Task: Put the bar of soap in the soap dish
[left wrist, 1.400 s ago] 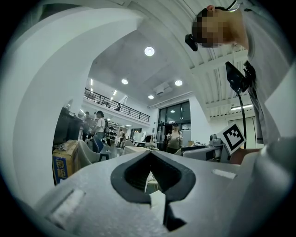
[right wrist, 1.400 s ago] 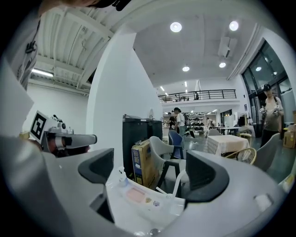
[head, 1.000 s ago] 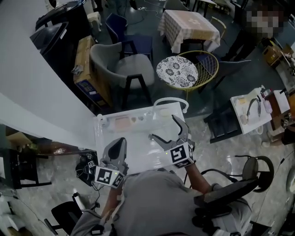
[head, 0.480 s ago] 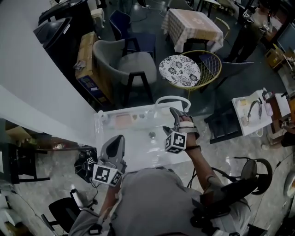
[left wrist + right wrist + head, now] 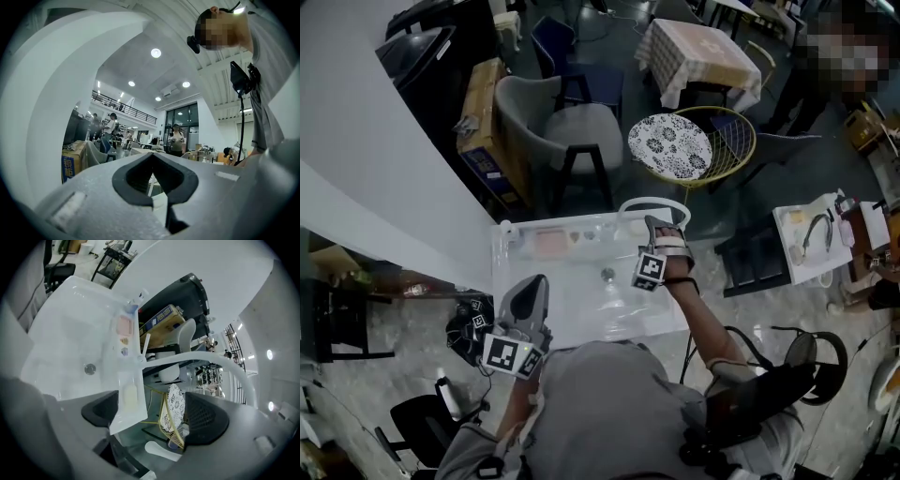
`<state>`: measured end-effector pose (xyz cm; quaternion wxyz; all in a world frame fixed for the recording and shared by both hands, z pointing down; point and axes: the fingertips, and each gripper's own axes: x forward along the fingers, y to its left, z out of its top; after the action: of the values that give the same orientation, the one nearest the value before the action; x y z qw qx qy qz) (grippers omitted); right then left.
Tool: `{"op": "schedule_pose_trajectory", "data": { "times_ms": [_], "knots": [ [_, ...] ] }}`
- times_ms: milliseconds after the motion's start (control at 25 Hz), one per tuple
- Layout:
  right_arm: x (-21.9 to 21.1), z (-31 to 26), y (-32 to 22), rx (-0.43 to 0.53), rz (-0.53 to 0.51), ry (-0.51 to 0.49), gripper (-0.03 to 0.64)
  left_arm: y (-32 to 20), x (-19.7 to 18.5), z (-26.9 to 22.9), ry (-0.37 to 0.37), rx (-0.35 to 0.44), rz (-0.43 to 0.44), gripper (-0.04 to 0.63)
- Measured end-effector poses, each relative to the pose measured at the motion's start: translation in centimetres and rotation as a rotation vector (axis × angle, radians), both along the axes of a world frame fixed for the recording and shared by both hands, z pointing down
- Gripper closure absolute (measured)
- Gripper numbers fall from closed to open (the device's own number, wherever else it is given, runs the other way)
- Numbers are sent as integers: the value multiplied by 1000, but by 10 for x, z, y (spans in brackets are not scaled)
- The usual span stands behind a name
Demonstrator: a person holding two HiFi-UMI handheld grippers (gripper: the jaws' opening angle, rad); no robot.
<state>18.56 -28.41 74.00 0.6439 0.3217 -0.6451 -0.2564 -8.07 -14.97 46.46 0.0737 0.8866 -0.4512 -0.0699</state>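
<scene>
soap bar [image 5: 129,395] on sink edge [image 5: 124,423] — parted right tongs [image 5: 154,416] near

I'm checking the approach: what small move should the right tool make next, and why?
Probably ease the right tool closer to the pale soap bar near the faucet. Its jaws have just been closing slightly yet stand open, and the bar lies ahead in the gap, apparently untouched.

Was bounded at left by a curved white wall [image 5: 375,141]; held a grey armchair [image 5: 553,127], a yellow wire chair [image 5: 737,141] and a cloth-covered table [image 5: 703,52]; was lit by round ceiling lamps [image 5: 156,53].
</scene>
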Motion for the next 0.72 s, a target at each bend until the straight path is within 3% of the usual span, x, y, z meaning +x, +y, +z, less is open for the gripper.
{"op": "schedule_pose_trajectory", "data": {
  "times_ms": [200, 400, 560, 720],
  "knots": [
    [12, 35, -21, -5, 17, 61, 193, -1, 1, 2, -10, -7, -2, 597],
    [29, 100, -35, -109, 25, 135, 207, 4, -3, 6, -14, -26, -27, 595],
    [34, 117, -54, -107, 36, 134, 248, 6, -12, 8, -24, -30, -65, 595],
    [42, 138, -62, -150, 52, 136, 239, 8, -22, 12, -30, -44, -105, 595]
  ]
}}
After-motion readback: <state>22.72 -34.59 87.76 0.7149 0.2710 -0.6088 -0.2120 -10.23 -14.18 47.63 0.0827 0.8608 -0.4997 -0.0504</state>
